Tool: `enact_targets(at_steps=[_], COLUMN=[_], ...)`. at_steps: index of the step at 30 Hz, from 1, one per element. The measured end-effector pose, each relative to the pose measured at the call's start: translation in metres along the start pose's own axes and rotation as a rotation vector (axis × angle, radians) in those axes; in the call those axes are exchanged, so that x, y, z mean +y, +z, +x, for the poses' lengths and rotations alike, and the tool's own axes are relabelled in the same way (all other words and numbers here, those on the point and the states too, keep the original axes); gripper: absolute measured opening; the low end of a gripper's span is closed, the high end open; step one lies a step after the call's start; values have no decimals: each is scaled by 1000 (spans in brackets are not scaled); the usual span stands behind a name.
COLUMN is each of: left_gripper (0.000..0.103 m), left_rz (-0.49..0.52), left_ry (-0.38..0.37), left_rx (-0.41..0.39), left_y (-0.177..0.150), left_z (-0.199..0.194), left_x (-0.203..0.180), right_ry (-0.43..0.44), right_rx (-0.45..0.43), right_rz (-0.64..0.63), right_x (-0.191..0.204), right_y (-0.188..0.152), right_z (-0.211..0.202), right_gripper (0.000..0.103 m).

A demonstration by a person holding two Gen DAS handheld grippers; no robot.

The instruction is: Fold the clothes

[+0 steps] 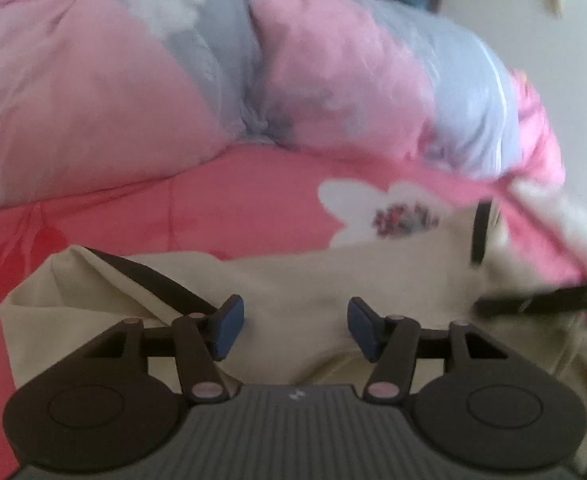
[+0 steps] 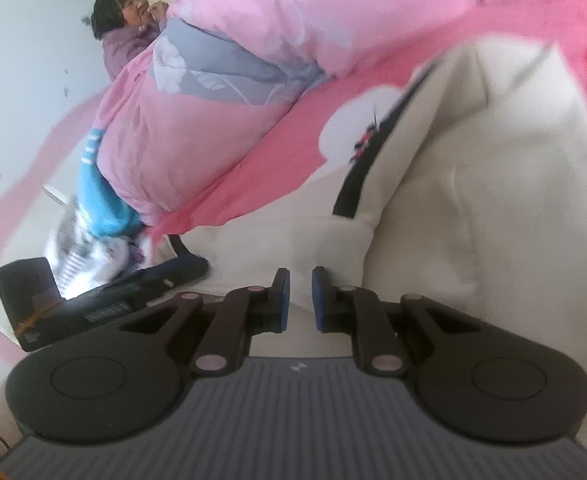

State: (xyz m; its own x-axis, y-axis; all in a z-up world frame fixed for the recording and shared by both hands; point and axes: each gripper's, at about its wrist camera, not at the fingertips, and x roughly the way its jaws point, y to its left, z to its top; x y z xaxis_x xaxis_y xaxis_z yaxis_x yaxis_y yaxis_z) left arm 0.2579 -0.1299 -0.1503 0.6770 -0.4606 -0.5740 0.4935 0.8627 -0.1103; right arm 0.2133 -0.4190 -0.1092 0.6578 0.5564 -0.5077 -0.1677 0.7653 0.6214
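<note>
A cream garment [image 1: 313, 280] with black stripes [image 1: 153, 280] lies spread on the pink flowered bed sheet [image 1: 233, 208]. My left gripper [image 1: 295, 328] hovers just over its near part, open, with its blue pads wide apart and nothing between them. In the right wrist view the same garment [image 2: 473, 200] fills the right side, folded over along a black stripe [image 2: 373, 152]. My right gripper [image 2: 301, 300] sits low at a folded edge, its pads almost together, and cream cloth fills the narrow gap.
A rolled pink and grey quilt [image 1: 173, 80] lies across the back of the bed. Behind its far end a person [image 2: 121, 4] stands by a white wall. A blue garment [image 2: 97, 200] and a black device [image 2: 29, 300] lie at the left.
</note>
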Motion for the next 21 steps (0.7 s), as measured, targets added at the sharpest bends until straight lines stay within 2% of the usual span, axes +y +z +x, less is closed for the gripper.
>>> enact_targets(at_steps=[6,9,11,12,13,17,20,21], left_gripper=[65,67,67,67,67,67,69,72], left_rz=[74,90,81,67,37,-103,-235,-292], left_ry=[15,16,9,2,-12,-42,-46,-49], left_rx=[-20,-14,-18,-21,-30,-69,-95,-94], left_y=[-13,-18,-22,-24,-24,-20,-15,-14], left_z=[-5,-7,-11,-14,-17,-30,-37,-36], left_x=[-14,-18,-16,-13,-9,16,39,49], right_ry=[-81,-95,-166,-156,-145,-149,-151,-144], right_rx=[-111,-69,46,23,-1,7,-54,-79], right_rz=[-220,-246,-287,-286,-284,-214,-197,-177], right_x=[45,49,42,38,34,34,38,37], right_y=[10,6,-6,-11,-15,-6,1,3], right_z=[-12,13,44,44,45,30,10,3], right_gripper=[13,14,17,17,17,18,30,38])
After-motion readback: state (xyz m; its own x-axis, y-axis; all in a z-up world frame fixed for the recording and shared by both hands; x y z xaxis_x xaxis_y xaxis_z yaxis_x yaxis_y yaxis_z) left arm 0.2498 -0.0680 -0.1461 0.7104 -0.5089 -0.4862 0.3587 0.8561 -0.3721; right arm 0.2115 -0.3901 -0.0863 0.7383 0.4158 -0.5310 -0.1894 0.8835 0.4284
